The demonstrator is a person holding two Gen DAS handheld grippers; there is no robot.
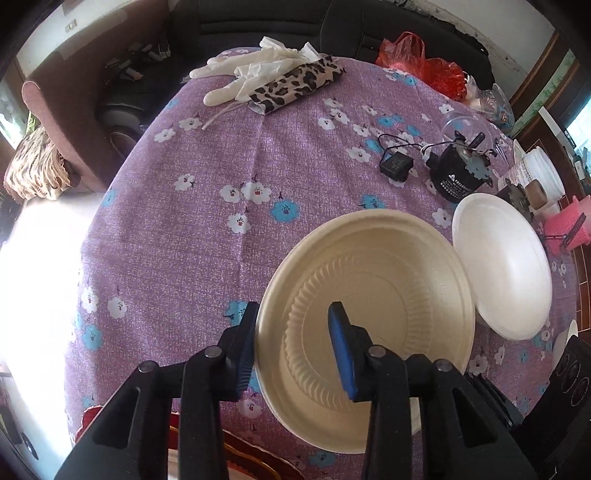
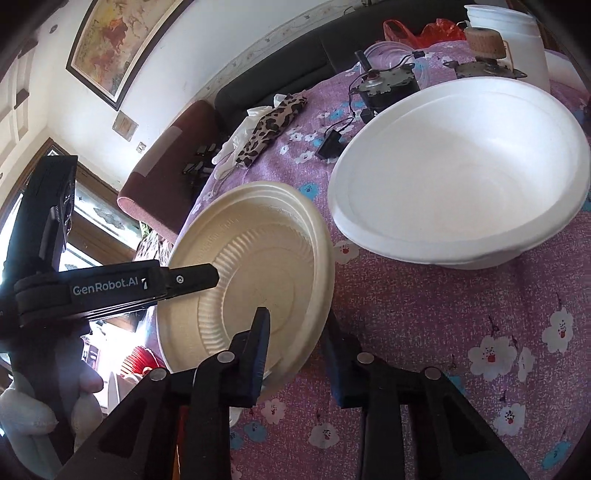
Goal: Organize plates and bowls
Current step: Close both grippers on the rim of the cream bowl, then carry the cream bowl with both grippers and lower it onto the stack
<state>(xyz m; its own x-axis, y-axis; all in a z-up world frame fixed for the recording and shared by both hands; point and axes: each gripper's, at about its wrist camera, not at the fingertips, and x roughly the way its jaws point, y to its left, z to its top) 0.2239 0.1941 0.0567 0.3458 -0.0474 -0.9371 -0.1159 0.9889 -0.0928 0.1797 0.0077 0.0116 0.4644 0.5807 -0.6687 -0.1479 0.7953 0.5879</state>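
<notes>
Both grippers straddle cream plate (image 1: 369,325) rim, jaws spread, unclamped; white bowl (image 2: 458,177) ahead of right gripper (image 2: 295,343), left gripper (image 1: 295,339) steadying for lift

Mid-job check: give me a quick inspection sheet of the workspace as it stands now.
Surface: purple floral tablecloth, wrinkled.
Job's things: cream plate tilted; white bowl beside it.
Clutter: leopard-print cloth, white gloves, motor, red bag.
Grippers: left gripper and right gripper both open, each straddling the plate's rim.
Cables: black adapter with thin wire.
Surroundings: dark sofa, framed picture.
</notes>
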